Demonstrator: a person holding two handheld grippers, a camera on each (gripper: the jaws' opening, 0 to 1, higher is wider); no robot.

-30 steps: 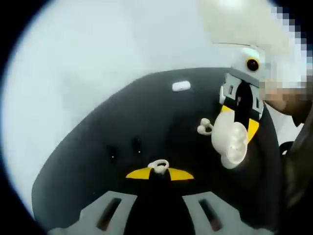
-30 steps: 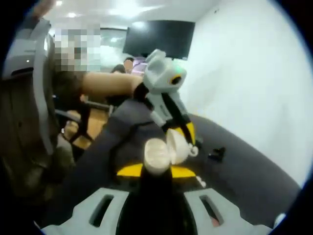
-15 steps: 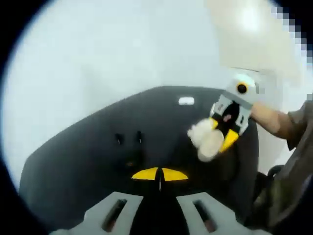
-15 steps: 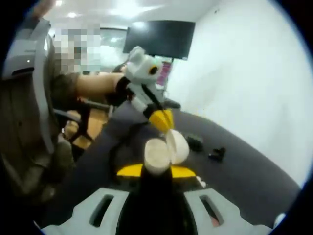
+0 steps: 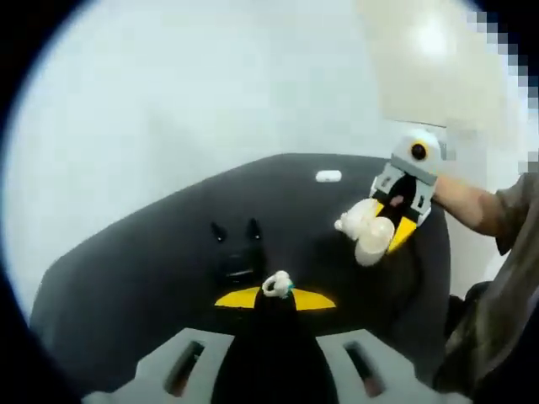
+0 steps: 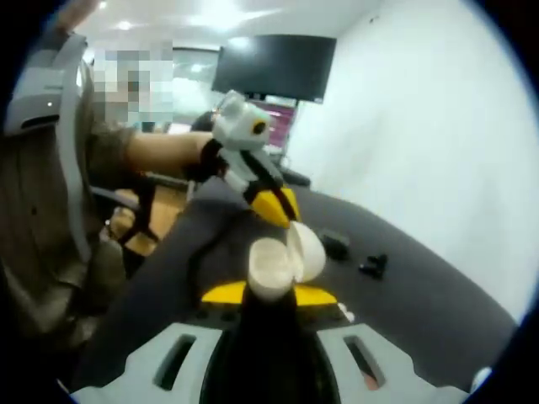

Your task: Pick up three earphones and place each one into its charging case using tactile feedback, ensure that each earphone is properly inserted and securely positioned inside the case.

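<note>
**White earphone pinched on the left, open case clamped on the right**

In the left gripper view, nearest: left gripper (image 5: 275, 296) fingers closed together on a small white earphone (image 5: 276, 285) at the yellow tips, above the dark bench (image 5: 126, 278). Just beyond, a black case (image 5: 237, 262) with two black earphones (image 5: 235, 230) behind it. Farther right, right gripper (image 5: 389, 225) raised, clamped on the open white charging case (image 5: 367, 231). At the far edge, a small white case (image 5: 328, 176).

In the right gripper view, nearest: white charging case (image 6: 284, 263), lid up, between closed fingers. Close behind it, left gripper (image 6: 285, 210) tips. Farther on, a wall screen (image 6: 274, 67).
</note>
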